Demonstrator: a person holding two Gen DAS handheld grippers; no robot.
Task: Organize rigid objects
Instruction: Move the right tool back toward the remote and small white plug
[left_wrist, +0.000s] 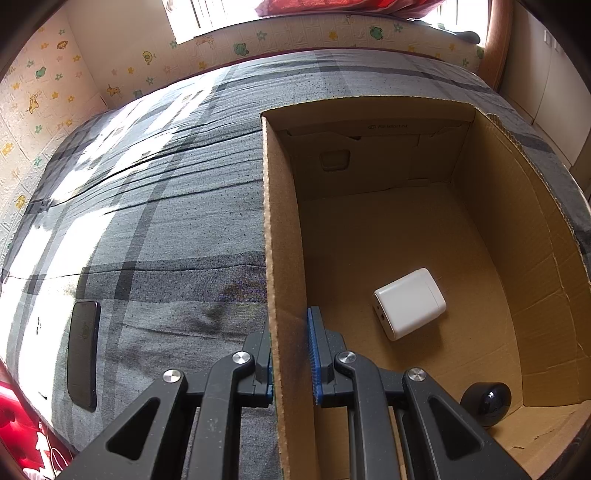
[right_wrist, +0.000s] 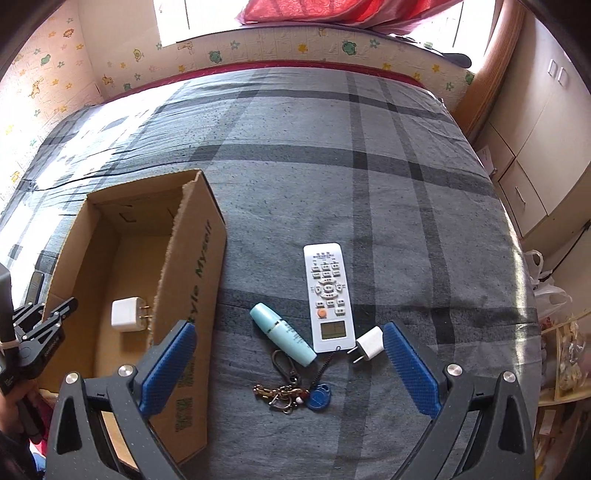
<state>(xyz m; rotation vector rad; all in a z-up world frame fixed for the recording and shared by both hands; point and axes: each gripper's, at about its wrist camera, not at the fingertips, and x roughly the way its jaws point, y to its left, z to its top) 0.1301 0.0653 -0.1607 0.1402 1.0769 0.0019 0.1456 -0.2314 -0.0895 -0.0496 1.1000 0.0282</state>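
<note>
Left hand-held gripper (left_wrist: 291, 365) clamps cardboard box (right_wrist: 195, 280) wall — right (right_wrist: 288, 365) released — "Myself" printed.

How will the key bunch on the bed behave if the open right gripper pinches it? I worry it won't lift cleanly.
The key bunch is loose pieces on rings, so it will likely dangle and swing, not stay stiff. Its blue tag and carabiner may trail behind. Metal parts could slip between the right gripper pads.
</note>
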